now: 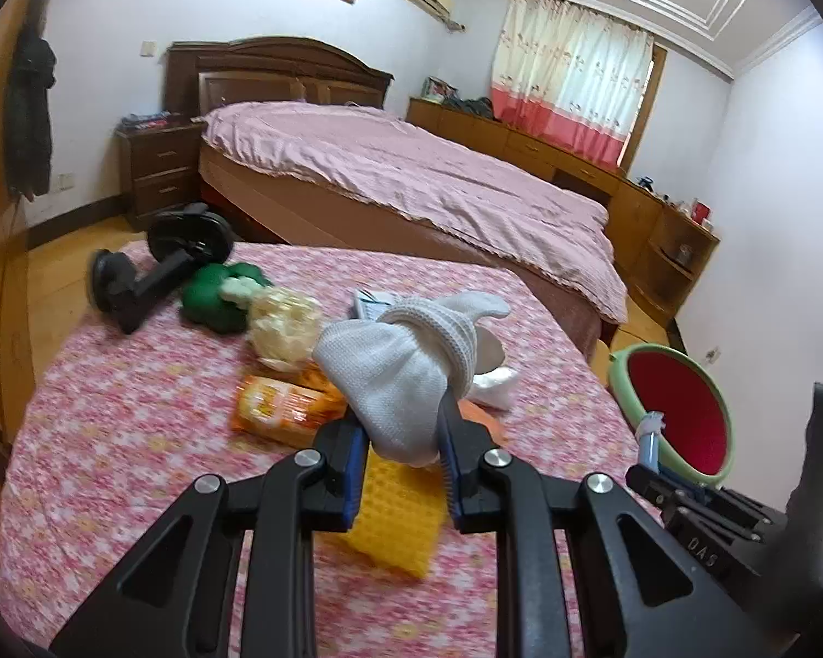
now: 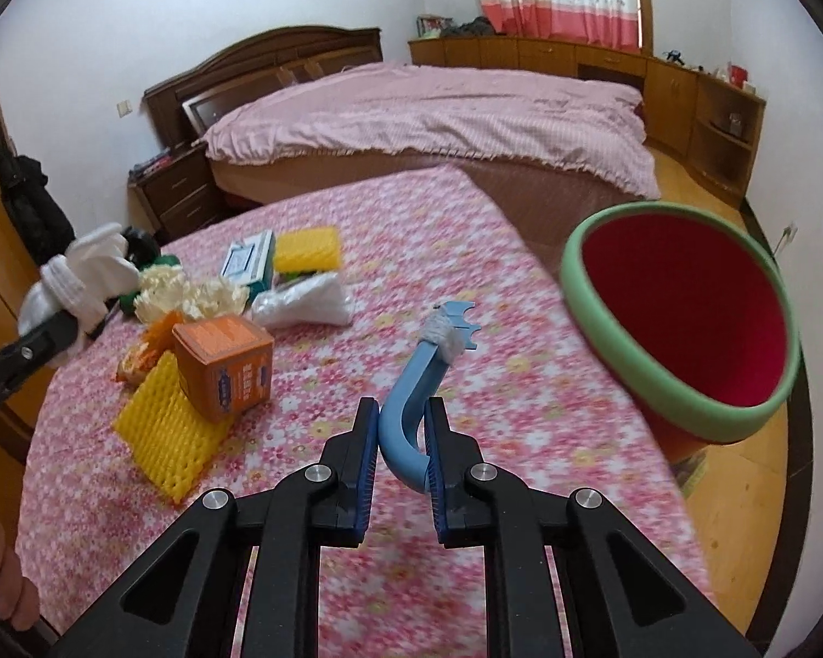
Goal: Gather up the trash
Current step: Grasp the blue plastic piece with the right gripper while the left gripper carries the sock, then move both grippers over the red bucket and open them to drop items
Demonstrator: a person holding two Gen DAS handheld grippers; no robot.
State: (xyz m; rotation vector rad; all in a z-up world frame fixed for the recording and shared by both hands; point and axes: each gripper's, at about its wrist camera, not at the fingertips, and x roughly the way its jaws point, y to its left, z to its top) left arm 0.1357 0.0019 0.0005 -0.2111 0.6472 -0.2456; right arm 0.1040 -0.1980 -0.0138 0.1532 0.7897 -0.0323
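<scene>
Table (image 2: pixel 466 252) w/ pink floral cloth carries the clutter; bin (image 2: pixel 680 329), green rim & red inside, sits just off its right edge, mouth tilted toward the claws.

Left claw (image 1: pixel 403 427) pinches a knotted white sock (image 1: pixel 389 373), lifted above the table. To do this step well: carry it across over the bin mouth before letting go, keeping it clear of the orange box (image 2: pixel 225 367) & yellow foam net (image 2: pixel 164 427) below so nothing gets dragged.

Right claw (image 2: pixel 403 438) is pressed onto the curved handle of a blue razor (image 2: pixel 411 384), head pointing fwd, near the bin. Prob. drop this first, since it's closest; tip it over the rim, not onto it.
</scene>
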